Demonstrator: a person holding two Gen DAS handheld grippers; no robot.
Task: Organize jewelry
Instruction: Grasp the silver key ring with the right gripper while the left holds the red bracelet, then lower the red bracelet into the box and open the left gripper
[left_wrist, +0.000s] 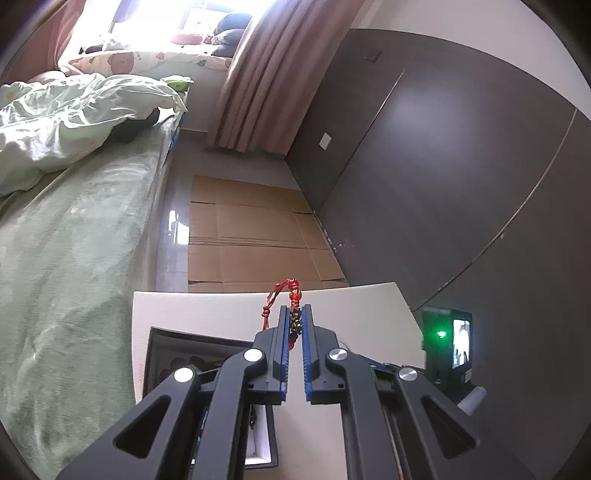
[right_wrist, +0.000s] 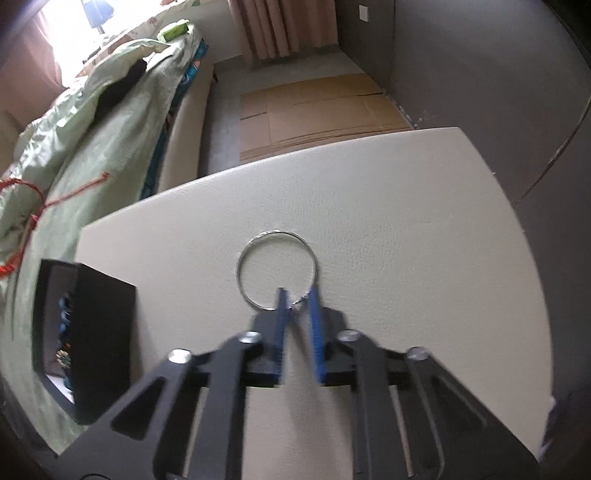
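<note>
My left gripper (left_wrist: 295, 309) is shut on a red cord bracelet (left_wrist: 293, 295) with red and dark gold beads, held above the cream table (left_wrist: 207, 306). Its red cord also shows at the left edge of the right wrist view (right_wrist: 22, 210). The black jewelry box (left_wrist: 184, 350) lies open below the left gripper; it also shows in the right wrist view (right_wrist: 99, 332). My right gripper (right_wrist: 297, 291) is narrowly open around the near rim of a silver ring bangle (right_wrist: 277, 269), which lies flat on the table (right_wrist: 406, 221).
A bed with green bedding (left_wrist: 74, 240) runs along the left. Flattened cardboard (left_wrist: 251, 236) lies on the floor beyond the table. A dark wardrobe wall (left_wrist: 443, 166) stands at the right. A small device with a green light (left_wrist: 447, 339) sits by the table's right edge.
</note>
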